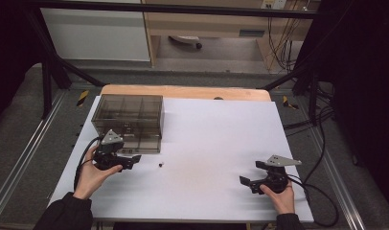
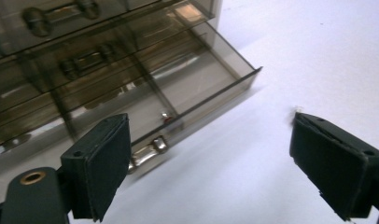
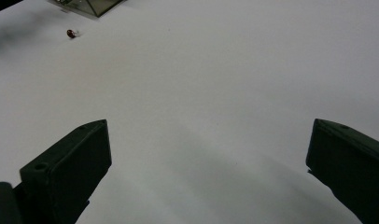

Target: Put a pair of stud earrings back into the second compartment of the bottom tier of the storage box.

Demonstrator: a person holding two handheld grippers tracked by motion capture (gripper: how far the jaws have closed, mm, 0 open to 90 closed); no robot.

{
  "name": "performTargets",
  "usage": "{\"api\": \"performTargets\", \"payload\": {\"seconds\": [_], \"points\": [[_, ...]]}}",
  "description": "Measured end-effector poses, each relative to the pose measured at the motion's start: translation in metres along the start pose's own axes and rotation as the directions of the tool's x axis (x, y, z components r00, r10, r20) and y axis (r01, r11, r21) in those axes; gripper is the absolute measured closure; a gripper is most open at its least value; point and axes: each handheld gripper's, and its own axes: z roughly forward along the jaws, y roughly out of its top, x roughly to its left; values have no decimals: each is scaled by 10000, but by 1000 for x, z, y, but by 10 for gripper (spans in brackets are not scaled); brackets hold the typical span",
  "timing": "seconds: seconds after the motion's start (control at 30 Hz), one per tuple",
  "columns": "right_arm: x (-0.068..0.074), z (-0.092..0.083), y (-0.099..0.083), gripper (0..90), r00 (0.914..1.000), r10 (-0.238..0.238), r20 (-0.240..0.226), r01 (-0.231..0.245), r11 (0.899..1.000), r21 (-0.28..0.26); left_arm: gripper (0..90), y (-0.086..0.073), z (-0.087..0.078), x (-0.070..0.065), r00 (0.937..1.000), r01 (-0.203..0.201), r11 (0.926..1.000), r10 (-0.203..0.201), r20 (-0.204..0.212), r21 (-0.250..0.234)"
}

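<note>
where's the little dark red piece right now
In the high view the small dark red piece lies on the white table, left of centre, just right of the left gripper and in front of the open drawer.

Overall lighting dim and even from above; the white table sheet is the brightest area, surroundings fall to near black at left and right. Soft shadows lie under both grippers. The smoked drawer box shows glare streaks and slight blur in the left gripper view. Near jaws are out of focus
</note>
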Motion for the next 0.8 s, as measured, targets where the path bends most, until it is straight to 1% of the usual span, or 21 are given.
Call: {"api": "performTargets", "payload": {"seconds": [0.27,0.37,0.5,0.6,0.67,0.8], "points": [[0,0,0,7,10000,-43,-9,43,10000,-5,110,3,6,-19,9989,-419,9991,420,183,-44],[0,0,0,7,10000,-33,-9,33,10000,1,111,5,10,-27,9982,-507,9987,509,316,-70],[0,0,0,7,10000,-43,-11,43,10000,11,119,9,15,-36,9958,-729,9973,723,568,81],[0,0,0,7,10000,-31,-13,31,10000,0,130,12,20,-43,9950,-765,9970,754,654,133],[0,0,0,7,10000,-44,-14,44,10000,4,141,14,24,-47,9942,-861,9961,847,660,190],[0,1,0,7,10000,-36,-6,36,10000,11,173,17,30,-53,9941,-841,9962,824,711,225]]}}
